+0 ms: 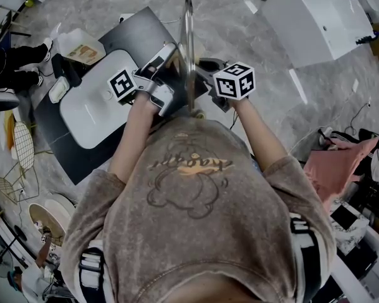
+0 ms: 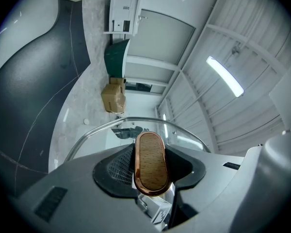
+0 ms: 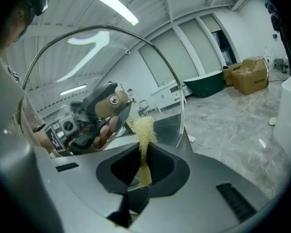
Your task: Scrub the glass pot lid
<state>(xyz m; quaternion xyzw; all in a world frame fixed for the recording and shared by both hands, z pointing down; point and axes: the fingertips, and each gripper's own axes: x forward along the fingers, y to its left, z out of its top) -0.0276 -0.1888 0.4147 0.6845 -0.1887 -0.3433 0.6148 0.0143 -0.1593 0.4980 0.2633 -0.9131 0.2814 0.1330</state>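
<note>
Your left claw point(image 2: 151, 171) pinches the oval wooden knob with a copper edge point(image 2: 151, 149). The round glass pot lid with a metal rim point(image 1: 188, 49) stands on edge in the air between your claws. Your right claw point(image 3: 143, 166) pinches a thin, pale yellow, stringy scrubber point(image 3: 144, 132), which seems to touch the glass. Push too hard and the lid can twist, slip out and break on the stone floor point(image 1: 240, 36).
</note>
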